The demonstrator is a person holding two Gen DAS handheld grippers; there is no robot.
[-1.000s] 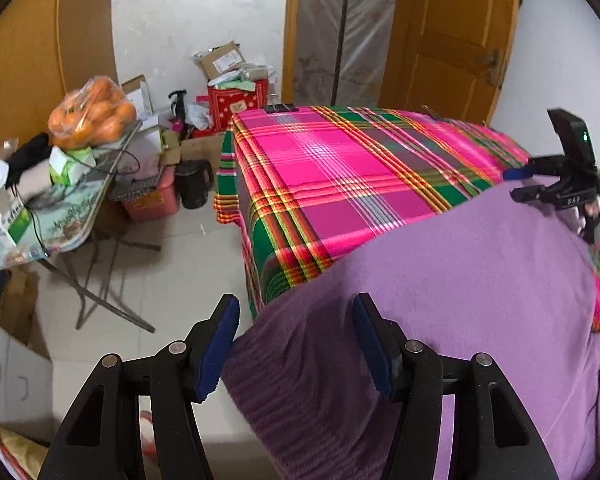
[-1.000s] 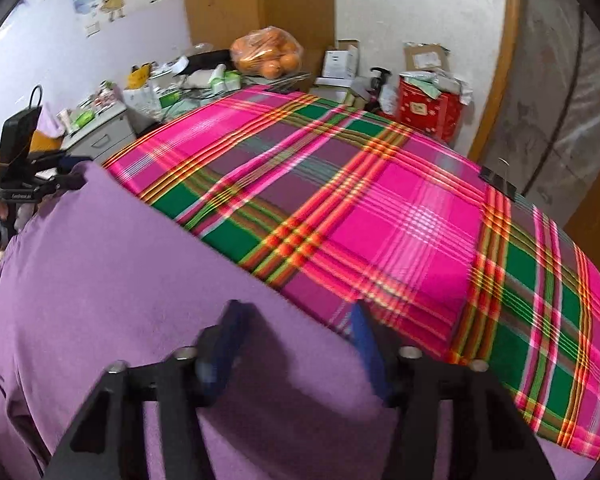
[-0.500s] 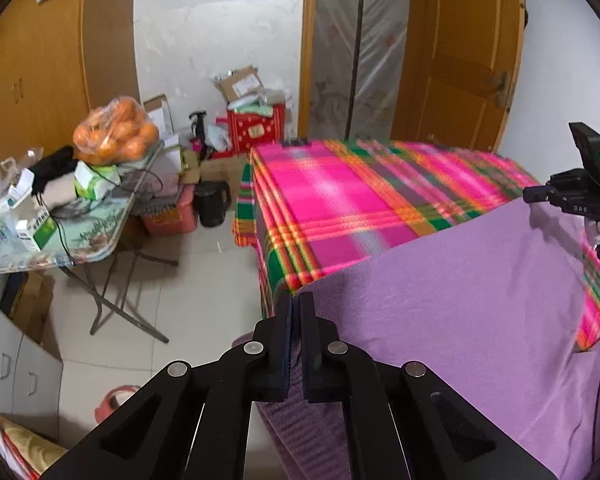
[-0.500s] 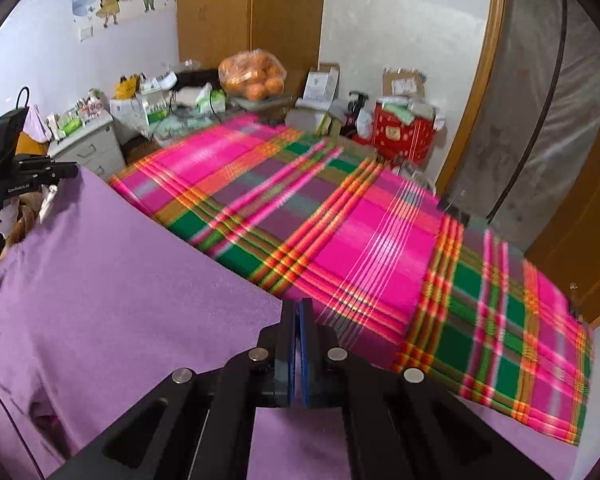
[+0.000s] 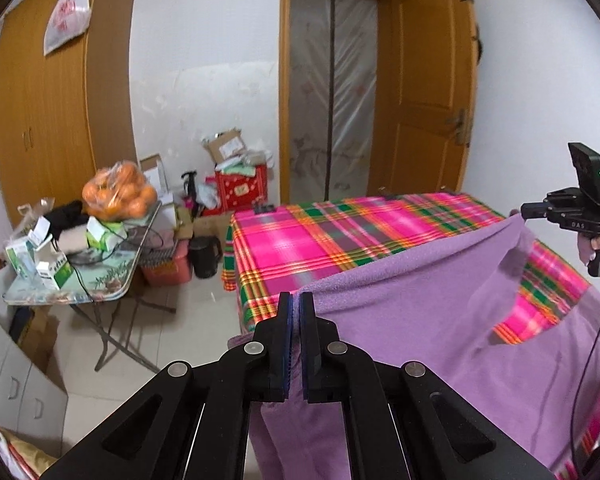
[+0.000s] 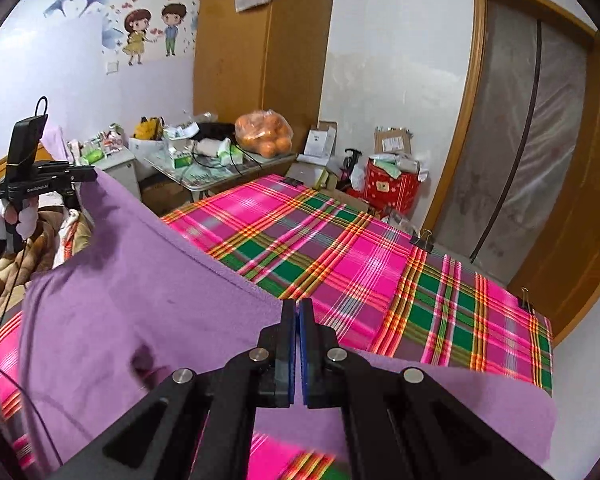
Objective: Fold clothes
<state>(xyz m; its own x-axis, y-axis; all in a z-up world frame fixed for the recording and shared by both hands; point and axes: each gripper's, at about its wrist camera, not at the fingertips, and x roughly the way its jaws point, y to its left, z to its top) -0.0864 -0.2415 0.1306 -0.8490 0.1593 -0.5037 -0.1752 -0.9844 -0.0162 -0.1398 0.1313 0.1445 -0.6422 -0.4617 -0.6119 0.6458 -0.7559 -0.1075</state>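
Purple garment [image 5: 420, 320] lifted by one edge above a worktop [image 6: 380, 264] spread with a pink, green and orange plaid cloth, far part sagging back onto the plaid. Left gripper [image 5: 295, 320] with jaws clenched on one corner of the raised edge; right gripper [image 6: 296, 324] with jaws clenched on the other. Gloved hand [image 5: 592, 246] gripping the right gripper's handle. Bag of oranges [image 5: 118, 194] on a cluttered folding table near the wardrobe [image 5: 60, 100].
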